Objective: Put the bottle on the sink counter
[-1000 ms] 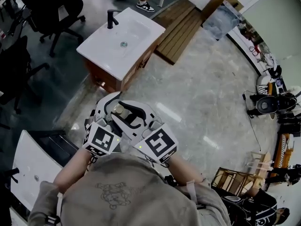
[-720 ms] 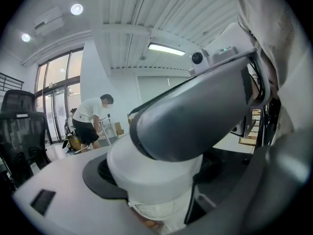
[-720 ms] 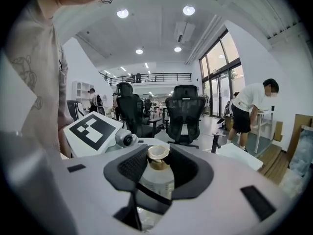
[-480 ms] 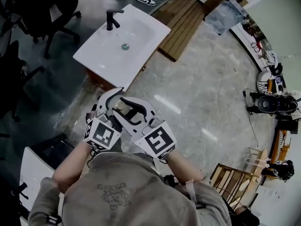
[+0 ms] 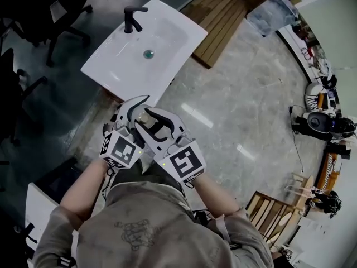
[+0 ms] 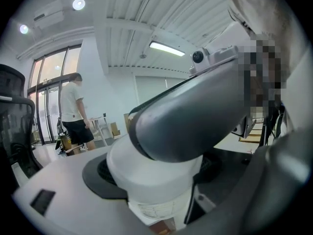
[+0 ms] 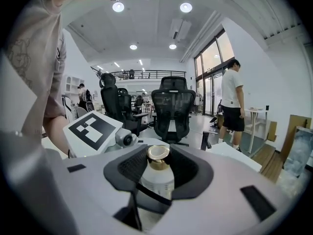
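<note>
A small white bottle (image 5: 144, 116) with a gold cap is held upright between both grippers, over the floor just short of the white sink counter (image 5: 111, 71). My left gripper (image 5: 134, 111) clasps it from the left and my right gripper (image 5: 152, 121) from the right, the jaws overlapping around it. In the right gripper view the bottle (image 7: 157, 177) stands between the dark pads (image 7: 129, 168) of the right gripper (image 7: 159, 168), gold cap on top. Close up in the left gripper view, the bottle's white body (image 6: 156, 180) fills the left gripper (image 6: 156, 175), with the other gripper's jaw across it.
The counter has a black faucet (image 5: 133, 18) and a basin drain (image 5: 148, 53). Black office chairs (image 5: 33, 4) stand to the left, a wooden pallet (image 5: 223, 21) lies beyond the sink, and another white unit (image 5: 39, 205) is at lower left. A person (image 7: 232, 102) stands farther off.
The view has moved toward the sink, so the counter's near edge now lies just ahead of the grippers. Both grippers keep the same hold on the bottle.
</note>
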Tool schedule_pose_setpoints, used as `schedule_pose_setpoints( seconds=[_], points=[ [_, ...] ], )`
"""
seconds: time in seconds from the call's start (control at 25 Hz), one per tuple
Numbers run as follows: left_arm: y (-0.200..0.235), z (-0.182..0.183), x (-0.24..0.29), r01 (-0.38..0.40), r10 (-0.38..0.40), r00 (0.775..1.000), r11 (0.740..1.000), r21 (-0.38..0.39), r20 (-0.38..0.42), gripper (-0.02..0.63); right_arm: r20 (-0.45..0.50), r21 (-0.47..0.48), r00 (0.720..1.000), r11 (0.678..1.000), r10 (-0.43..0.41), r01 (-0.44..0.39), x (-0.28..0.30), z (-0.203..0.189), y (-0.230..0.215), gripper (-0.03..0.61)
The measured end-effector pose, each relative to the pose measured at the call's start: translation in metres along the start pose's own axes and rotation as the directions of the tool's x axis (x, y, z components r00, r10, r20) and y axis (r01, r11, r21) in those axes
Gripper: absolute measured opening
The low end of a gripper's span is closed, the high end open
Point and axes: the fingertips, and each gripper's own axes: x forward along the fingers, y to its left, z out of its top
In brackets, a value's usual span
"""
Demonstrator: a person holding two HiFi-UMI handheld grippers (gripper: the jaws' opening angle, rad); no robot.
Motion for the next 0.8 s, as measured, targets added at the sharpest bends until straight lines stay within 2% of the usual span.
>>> schedule_pose_setpoints(
  seconds=[0.2,0.4,0.8],
  points=[
    [0.016,-0.021,0.020,-0.006,0.006,1.000,0.999,-0.037,-0.011,0.341,-0.017,-0.007,1.000,1.000,0.014,-0.014,0.021,-0.015,-0.020,0.143],
    [0.027,-0.040,0.047,-0.027,0.026,0.998,1.000,-0.010,-0.060,0.341,-0.019,0.001,0.999,0.999,0.035,-0.035,0.032,-0.034,-0.046,0.143],
    [0.036,-0.102,0.087,-0.055,0.043,0.989,0.995,-0.083,-0.141,0.341,-0.062,0.027,0.996,0.997,0.069,-0.067,0.066,-0.089,-0.075,0.143]
  ],
)
